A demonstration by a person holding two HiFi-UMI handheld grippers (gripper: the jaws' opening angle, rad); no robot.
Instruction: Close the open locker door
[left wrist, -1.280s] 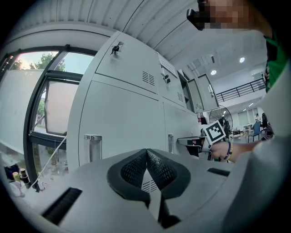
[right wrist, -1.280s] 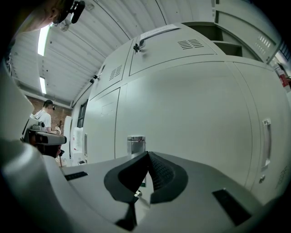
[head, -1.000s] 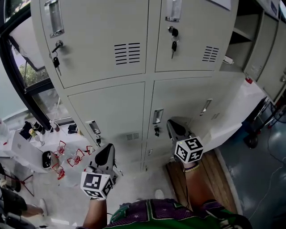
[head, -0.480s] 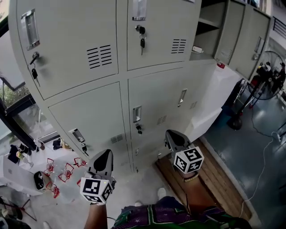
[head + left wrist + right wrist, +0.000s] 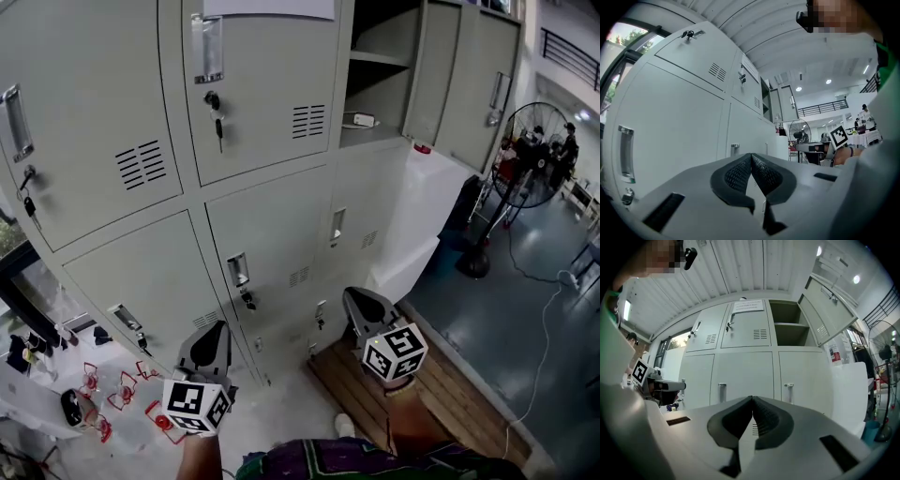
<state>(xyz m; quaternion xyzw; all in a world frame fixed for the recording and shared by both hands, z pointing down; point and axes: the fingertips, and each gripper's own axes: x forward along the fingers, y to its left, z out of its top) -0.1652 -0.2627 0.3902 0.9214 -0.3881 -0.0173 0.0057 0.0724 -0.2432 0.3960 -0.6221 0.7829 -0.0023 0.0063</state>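
The grey locker bank (image 5: 262, 216) fills the head view. Its upper right compartment (image 5: 375, 66) stands open, with a shelf and a small white thing inside, and its door (image 5: 473, 84) is swung out to the right. The right gripper view shows the same open compartment (image 5: 787, 329) and door (image 5: 829, 310) above and right of my jaws. My left gripper (image 5: 211, 336) is low, before the lower left lockers, shut and empty (image 5: 751, 154). My right gripper (image 5: 362, 302) is shut and empty too (image 5: 753, 398), facing the lower lockers well below the open door.
A wooden platform (image 5: 450, 394) lies on the floor under my right hand. A white sheet (image 5: 422, 216) leans at the lockers' right end, with a standing fan (image 5: 525, 169) beyond it. Small red-framed items (image 5: 122, 394) lie on the floor at the left. Keys hang from several doors.
The head view has swung right, so the lockers slid left and the open compartment and door came fully into view. Both grippers moved rightward along the lockers, still shut.
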